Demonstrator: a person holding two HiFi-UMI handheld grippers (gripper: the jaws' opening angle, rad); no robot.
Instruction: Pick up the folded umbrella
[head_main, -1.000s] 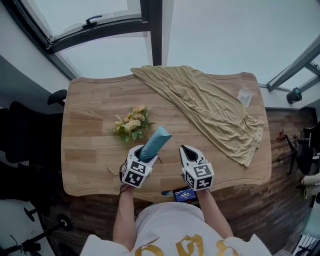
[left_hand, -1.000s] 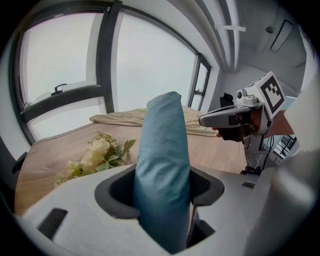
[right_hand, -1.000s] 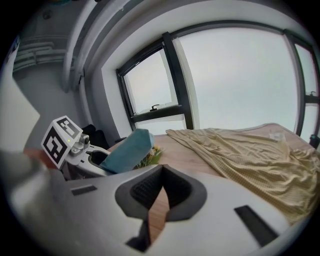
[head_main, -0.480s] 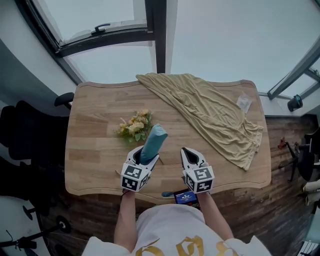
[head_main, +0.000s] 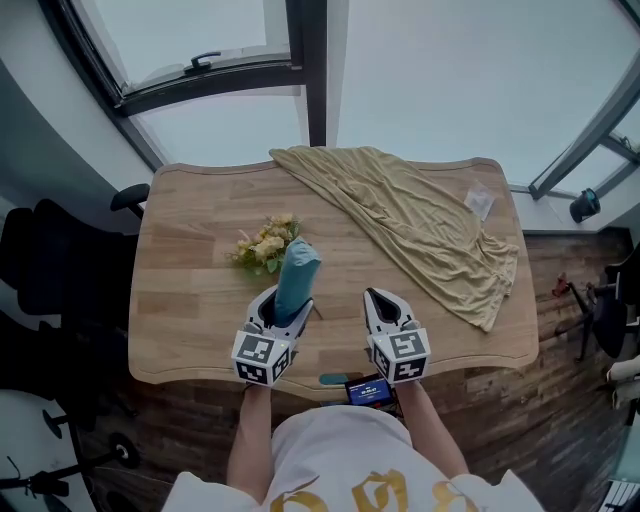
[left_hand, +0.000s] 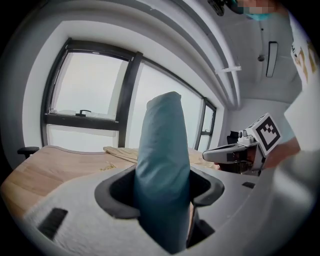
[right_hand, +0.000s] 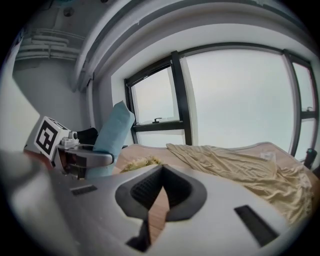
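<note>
Your left gripper has its jaws clamped on the folded umbrella, a teal bundle in its sleeve. In the left gripper view the umbrella fills the gap between the jaws and stands up out of them, with its upper end off the wood. From above, that end leans toward the far side and overlaps the bunch of yellow flowers lying just beyond the gripper.

Your right gripper sits beside the left, apart from it, with a strip of bare wood between them. In the right gripper view its jaws meet at the tips, with nothing in them.

Both grippers hover close to the near edge of the surface. A small dark device with a lit screen sits at that edge, under your right wrist.

The left half of the surface is bare, from the flowers out to the left edge. A beige cloth covers the right side, running from the far edge down toward the near right corner, where its end lies close to the rim. An office chair stands off the left edge.
</note>
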